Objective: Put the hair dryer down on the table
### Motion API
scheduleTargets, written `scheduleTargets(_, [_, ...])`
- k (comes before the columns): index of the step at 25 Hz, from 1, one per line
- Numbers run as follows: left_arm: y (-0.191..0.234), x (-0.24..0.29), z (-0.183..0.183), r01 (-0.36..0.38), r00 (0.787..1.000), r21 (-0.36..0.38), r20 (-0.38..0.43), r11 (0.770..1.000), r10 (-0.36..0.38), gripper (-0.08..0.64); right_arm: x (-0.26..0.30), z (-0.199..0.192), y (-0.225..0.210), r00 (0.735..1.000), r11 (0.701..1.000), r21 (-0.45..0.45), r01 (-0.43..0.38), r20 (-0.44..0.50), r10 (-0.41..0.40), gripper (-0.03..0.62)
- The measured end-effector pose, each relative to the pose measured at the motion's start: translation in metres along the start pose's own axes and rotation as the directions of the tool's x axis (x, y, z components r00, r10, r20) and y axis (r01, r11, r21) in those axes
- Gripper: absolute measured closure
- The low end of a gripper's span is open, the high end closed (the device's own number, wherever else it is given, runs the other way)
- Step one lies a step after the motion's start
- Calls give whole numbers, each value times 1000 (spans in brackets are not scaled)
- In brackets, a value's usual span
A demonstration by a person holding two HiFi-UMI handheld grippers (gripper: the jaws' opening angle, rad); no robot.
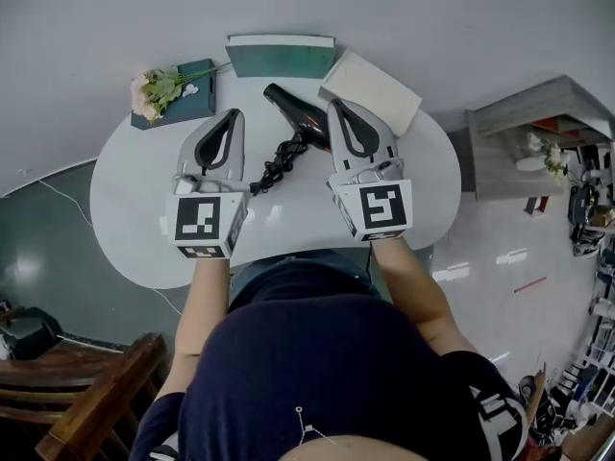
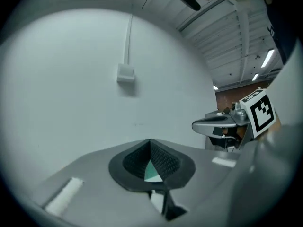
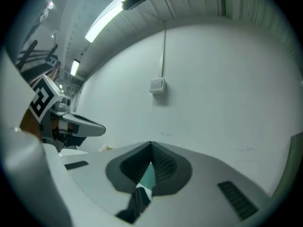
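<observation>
The black hair dryer (image 1: 294,112) lies on the white table (image 1: 135,209), and its coiled cord (image 1: 277,161) trails toward the person. My left gripper (image 1: 234,114) hovers left of the cord with its jaws together and nothing between them. My right gripper (image 1: 337,105) hangs just right of the dryer, jaws also together and empty. In the left gripper view the left gripper (image 2: 150,141) is shut and points at the wall, with the right gripper (image 2: 214,125) beside it. In the right gripper view the right gripper (image 3: 151,144) is shut, and the left gripper (image 3: 78,126) shows at its left.
At the table's far edge stand a teal box (image 1: 199,102) with pink flowers (image 1: 154,89), a teal book (image 1: 279,58) and a beige book (image 1: 371,90). A grey cabinet (image 1: 528,137) stands to the right. A wooden chair (image 1: 86,382) is at the lower left.
</observation>
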State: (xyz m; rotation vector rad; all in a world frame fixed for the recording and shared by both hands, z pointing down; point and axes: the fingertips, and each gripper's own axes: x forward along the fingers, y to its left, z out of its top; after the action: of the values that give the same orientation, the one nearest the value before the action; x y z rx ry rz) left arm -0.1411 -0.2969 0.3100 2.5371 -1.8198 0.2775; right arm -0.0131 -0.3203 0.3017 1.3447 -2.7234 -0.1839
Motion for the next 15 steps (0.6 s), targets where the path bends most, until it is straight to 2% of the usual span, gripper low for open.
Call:
scheduleTargets(4, [26,-24,58,-84,991,41,109,996,79,549,9,60,2,995,1000,-31,-2,99,5,604])
scheduleTargets(7, [34,-40,86,-99,986,42,142,994,92,549,7,93,7,991,999,-41,-4,133,9,604])
scheduleTargets(11, [41,-55,104,-95,983,20,158,995,91,549,-3,123,10,986,999,-44,16,166,-8,604])
scheduleTargets(15, [44,-67,111,-87,982,7,168,996,84,549,-11,133,14,984,999,-30,42,174,-36,604])
